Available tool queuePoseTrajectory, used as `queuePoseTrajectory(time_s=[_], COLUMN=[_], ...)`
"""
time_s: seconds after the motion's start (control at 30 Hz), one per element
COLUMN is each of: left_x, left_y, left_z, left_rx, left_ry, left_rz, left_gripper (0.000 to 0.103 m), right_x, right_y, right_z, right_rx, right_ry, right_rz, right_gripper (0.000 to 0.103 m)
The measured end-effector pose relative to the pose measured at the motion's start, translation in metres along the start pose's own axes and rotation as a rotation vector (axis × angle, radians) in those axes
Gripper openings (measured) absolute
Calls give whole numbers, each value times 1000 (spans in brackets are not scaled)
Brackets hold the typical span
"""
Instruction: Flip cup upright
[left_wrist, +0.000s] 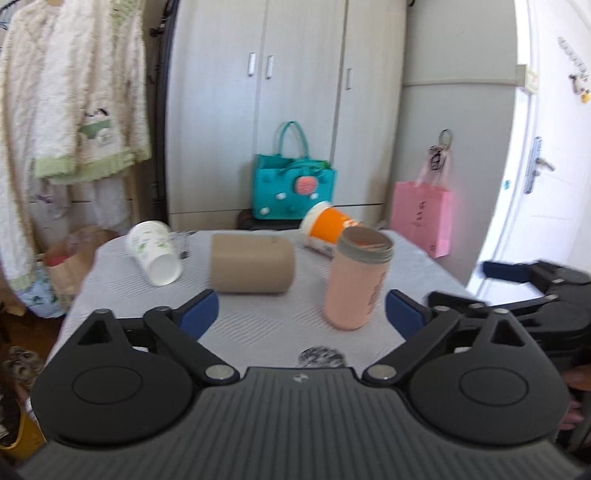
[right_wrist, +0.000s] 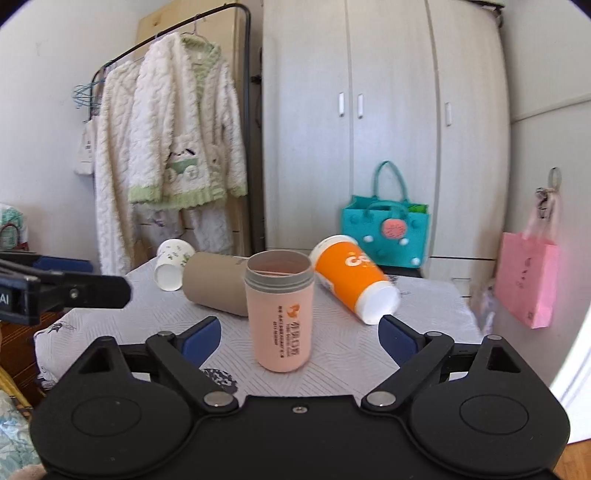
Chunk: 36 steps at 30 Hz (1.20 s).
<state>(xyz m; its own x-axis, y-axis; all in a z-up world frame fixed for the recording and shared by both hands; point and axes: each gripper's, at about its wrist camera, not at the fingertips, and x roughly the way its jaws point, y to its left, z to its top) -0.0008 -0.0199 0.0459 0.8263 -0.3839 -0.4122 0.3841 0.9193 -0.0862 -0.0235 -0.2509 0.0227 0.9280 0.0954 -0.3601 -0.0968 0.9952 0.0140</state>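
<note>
Four cups were on the table: one pink cup, one tan cup, one orange cup and one white cup. The pink cup stood upright near the table's front edge, its grey-rimmed mouth facing up, apart from the others. The other three lay on their sides behind it: the tan one at centre, the white one to its left with its base toward the cameras, the orange one to the right with its white base pointing forward and right.

There were two grippers. The right gripper was level behind the pink cup, its jaws spread wide, the cup standing between and just ahead of the blue pads without touching either. The left gripper was held to the left of it, also with jaws wide apart and nothing between them; the tan cup lay ahead of it and the pink cup stood ahead and toward its right finger. From the right wrist view, the left gripper's finger showed at the left edge, over the table's left side.

Two bags were behind the table: one teal bag by the wardrobe and one pink bag hanging to the right
</note>
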Motion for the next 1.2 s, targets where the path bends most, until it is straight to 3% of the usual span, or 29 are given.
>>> queuePoseTrajectory(time_s=[0.1, 0.37, 0.73, 1.2], left_x=[-5, -6, -8, -9], left_y=[3, 7, 16, 22], left_z=[-5, -21, -38, -46], left_rx=[-10, -44, -79, -97], left_ry=[14, 55, 38, 51], left_rz=[49, 78, 158, 183], left_gripper=[103, 103, 103, 103], right_x=[-15, -31, -36, -37], right_y=[1, 9, 38, 46], right_z=[-1, -5, -22, -29], right_rx=[13, 39, 15, 6], right_ry=[-8, -6, 8, -18], right_rz=[-38, -128, -147, -201], right_gripper=[103, 103, 103, 103])
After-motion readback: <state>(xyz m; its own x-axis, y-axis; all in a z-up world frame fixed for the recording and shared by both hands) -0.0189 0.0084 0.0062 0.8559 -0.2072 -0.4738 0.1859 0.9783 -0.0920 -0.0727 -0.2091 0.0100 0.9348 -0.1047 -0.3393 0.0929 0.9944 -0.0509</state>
